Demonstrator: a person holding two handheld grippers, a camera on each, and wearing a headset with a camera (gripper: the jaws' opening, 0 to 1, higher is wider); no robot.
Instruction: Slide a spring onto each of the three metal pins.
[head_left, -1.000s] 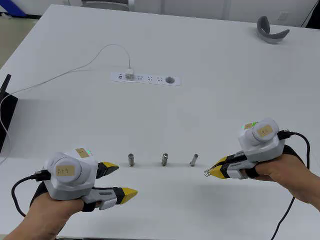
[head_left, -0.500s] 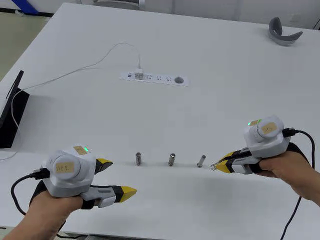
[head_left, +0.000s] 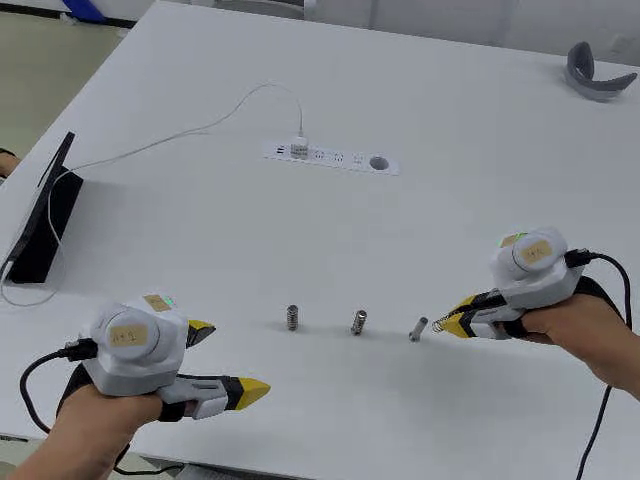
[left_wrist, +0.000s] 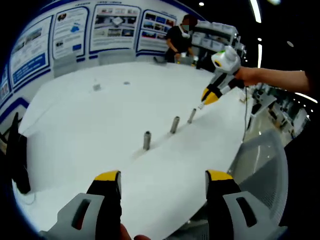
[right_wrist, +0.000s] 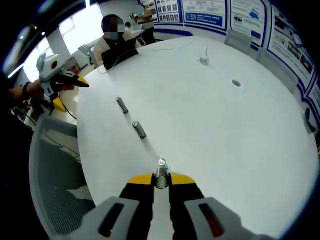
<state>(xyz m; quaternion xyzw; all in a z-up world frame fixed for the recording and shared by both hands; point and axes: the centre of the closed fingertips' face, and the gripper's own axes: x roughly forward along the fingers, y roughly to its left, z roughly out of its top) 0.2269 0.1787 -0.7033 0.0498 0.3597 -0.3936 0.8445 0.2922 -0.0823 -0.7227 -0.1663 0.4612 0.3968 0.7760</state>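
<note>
Spring (right_wrist: 160, 176) pinched in right tongs (right_wrist: 161, 181), just beside rightmost pin (head_left: 418, 329) | left tongs (left_wrist: 163, 176) agape, empty, near table (head_left: 340, 440) edge

The three metal pins (head_left: 358, 322) stand upright in a short row near the front edge of the tabletop (head_left: 480, 200), with narrow gaps between them. Behind the row the white surface lies bare as far as the power strip (head_left: 330, 157), which is well apart from the pins. To the front left of the row is the left gripper (head_left: 228, 358), jaws spread, with open tabletop between it and the nearest pin. At the row's right end the right gripper (head_left: 455, 322), pinching a spring (head_left: 437, 326), sits just beside the end pin and blocks that side. A dark upright panel (head_left: 48, 215) stands far left of the row. A grey curved object (head_left: 598, 78) lies far behind and to the right.
</note>
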